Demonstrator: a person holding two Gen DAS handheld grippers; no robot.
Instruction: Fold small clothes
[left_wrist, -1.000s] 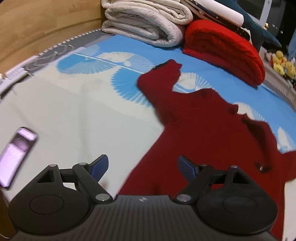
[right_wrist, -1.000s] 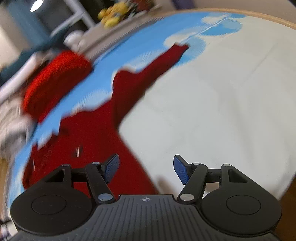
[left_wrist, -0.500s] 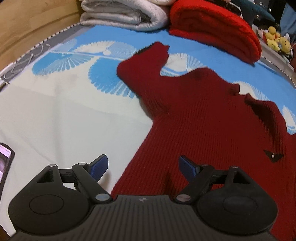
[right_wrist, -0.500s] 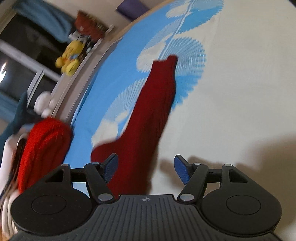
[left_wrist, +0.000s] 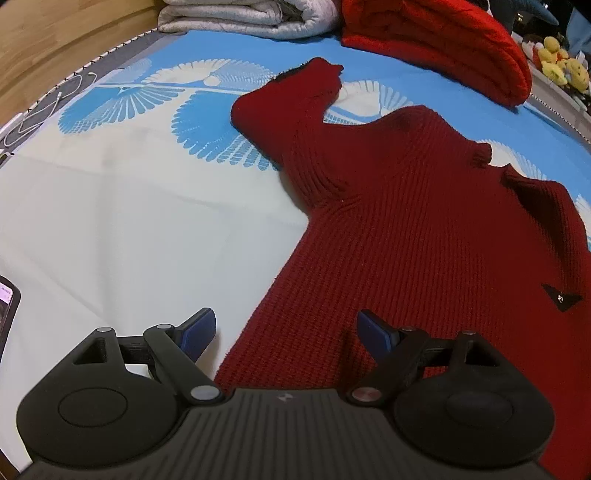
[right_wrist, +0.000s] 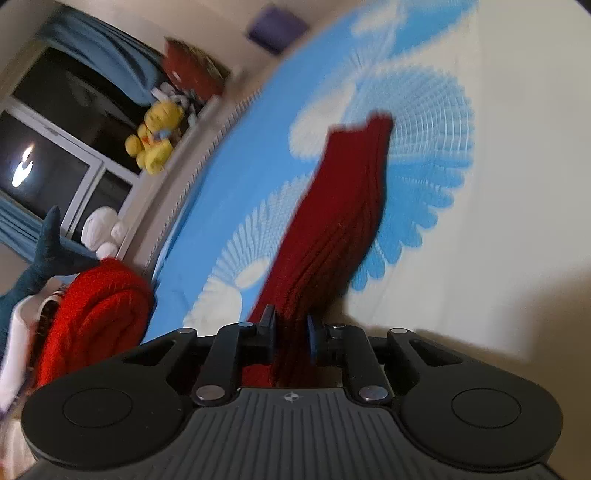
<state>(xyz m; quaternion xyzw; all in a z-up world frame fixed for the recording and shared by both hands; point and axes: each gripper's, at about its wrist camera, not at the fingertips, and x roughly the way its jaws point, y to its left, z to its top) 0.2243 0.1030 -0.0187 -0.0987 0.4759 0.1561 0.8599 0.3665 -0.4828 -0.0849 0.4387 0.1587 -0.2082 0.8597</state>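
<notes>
Sweater (left_wrist: 424, 236) body and one bent sleeve fill your left wrist view: dark red ribbed knit, spread flat on the blue-and-white bed sheet (left_wrist: 110, 206), a small dark triangular tag on the chest. Your left claw (left_wrist: 286, 328) hangs released over its side edge, gripping nothing. Only your right wrist view shows the other sleeve (right_wrist: 340, 221), stretched straight across the sheet; your right claw (right_wrist: 290, 334) has just been closing and is clenched on that sleeve's near end. Behind lies a folded red blanket (left_wrist: 443, 40).
</notes>
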